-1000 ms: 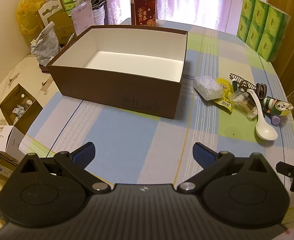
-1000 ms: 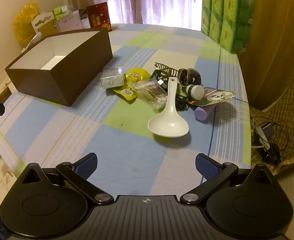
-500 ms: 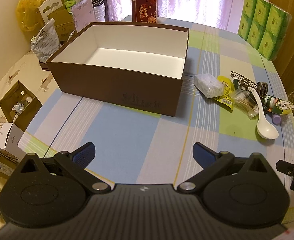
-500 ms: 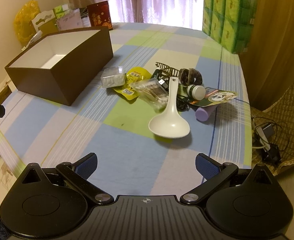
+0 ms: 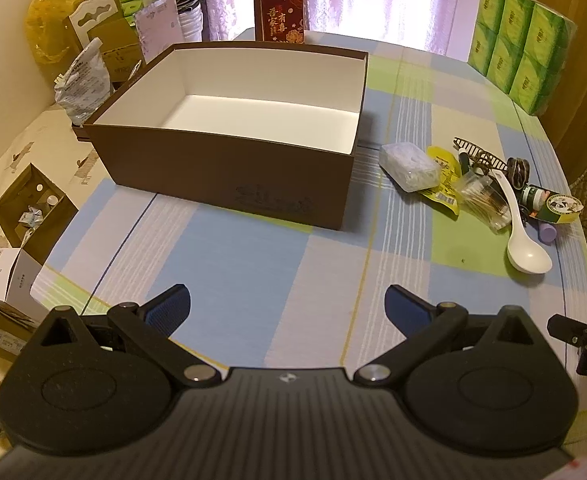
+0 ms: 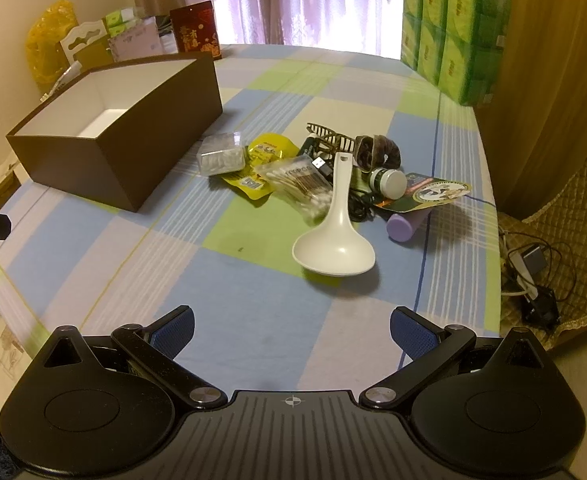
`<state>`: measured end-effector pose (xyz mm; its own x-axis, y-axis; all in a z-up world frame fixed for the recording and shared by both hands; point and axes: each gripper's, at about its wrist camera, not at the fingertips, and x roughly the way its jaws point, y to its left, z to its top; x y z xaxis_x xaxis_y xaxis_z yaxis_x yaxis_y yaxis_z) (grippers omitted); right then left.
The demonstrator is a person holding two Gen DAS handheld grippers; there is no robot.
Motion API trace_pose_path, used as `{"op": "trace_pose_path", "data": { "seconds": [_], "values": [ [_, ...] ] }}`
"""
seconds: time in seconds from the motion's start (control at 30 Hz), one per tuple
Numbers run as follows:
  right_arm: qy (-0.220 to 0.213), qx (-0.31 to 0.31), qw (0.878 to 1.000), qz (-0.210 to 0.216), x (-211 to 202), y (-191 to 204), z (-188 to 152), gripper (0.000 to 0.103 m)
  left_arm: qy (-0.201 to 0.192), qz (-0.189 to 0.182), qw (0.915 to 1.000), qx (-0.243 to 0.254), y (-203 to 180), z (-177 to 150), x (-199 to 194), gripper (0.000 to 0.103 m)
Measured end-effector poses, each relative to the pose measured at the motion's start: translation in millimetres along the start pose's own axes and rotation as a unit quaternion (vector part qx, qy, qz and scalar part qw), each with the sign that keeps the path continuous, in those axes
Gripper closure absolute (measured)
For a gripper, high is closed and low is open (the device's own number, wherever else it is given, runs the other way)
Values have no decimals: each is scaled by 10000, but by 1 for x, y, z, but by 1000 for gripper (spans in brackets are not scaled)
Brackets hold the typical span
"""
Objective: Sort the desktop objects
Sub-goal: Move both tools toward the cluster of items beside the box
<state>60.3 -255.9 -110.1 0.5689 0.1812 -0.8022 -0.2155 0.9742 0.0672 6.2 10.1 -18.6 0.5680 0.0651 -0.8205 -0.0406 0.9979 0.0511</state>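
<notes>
An empty brown box (image 5: 229, 172) (image 6: 133, 120) with a white inside stands on the checked tablecloth. To its right lies a pile: a white spoon (image 6: 335, 236) (image 5: 527, 248), a bag of cotton swabs (image 6: 297, 182), a yellow pouch (image 6: 265, 156), a clear plastic case (image 6: 219, 156) (image 5: 409, 164), a green bottle with a white cap (image 6: 389, 182), a purple tube (image 6: 405, 226), a dark hair clip (image 6: 329, 140). My left gripper (image 5: 287, 306) hangs open over the cloth in front of the box. My right gripper (image 6: 291, 330) is open, short of the spoon. Neither holds anything.
A pack of green tissue boxes (image 6: 453, 32) stands at the table's far right, a red card (image 5: 281, 14) behind the box. Cartons and bags (image 5: 33, 208) crowd the floor on the left. Cables and a power strip (image 6: 533, 280) lie off the right edge.
My left gripper has pulled back and risen a little, so the box looks smaller and farther away. The right gripper has barely shifted. Nothing was picked up.
</notes>
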Motion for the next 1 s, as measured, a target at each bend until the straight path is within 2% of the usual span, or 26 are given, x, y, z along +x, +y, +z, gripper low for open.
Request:
{"op": "trace_pose_path", "data": {
  "seconds": [0.67,1.0],
  "values": [
    [3,90,9999,-45,1,-3,1,2,94,-142,9997,161,-12,0,7,1],
    [-158,489,9987,-75,3,-20,2,2,185,-447,9975,517,-37,6,26,1]
  ]
}}
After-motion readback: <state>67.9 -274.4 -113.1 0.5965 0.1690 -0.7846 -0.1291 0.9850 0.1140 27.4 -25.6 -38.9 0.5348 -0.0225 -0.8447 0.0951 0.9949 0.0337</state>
